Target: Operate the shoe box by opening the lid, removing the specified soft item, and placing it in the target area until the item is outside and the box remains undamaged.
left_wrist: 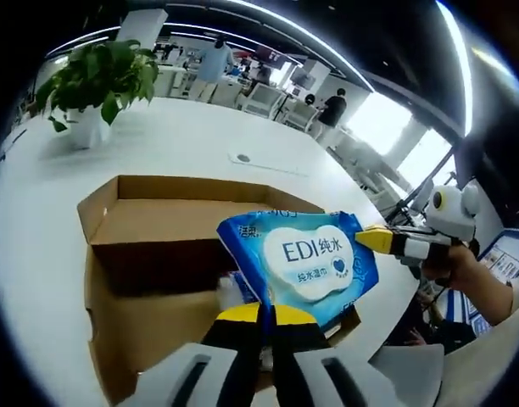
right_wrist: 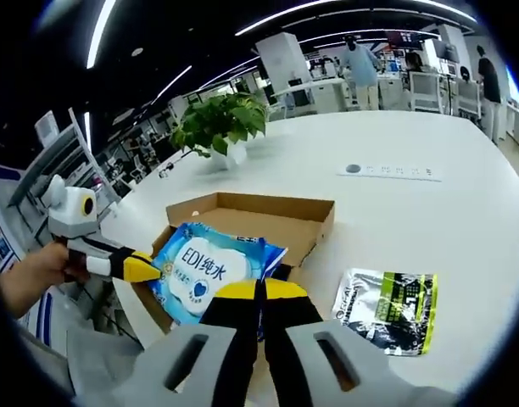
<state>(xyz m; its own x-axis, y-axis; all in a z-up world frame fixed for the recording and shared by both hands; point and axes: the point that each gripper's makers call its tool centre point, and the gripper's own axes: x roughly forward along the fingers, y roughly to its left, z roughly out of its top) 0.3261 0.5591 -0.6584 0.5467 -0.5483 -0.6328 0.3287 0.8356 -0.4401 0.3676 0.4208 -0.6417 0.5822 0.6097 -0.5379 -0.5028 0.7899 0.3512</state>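
We see open white bench (right_wrist: pixel 429 220) on the side of the cardboard box (right_wrist: pixel 268 216) where a dark foil packet (right_wrist: pixel 388 309) lies apart from it. The blue wipes pack (left_wrist: pixel 302 259) covers part of the box's opening. A potted plant (right_wrist: pixel 221 127) stands well beyond the box.

Each tool (left_wrist: pixel 266 315) has black jaws tipped in yellow, rising from a pale grey body (right_wrist: pixel 258 292).
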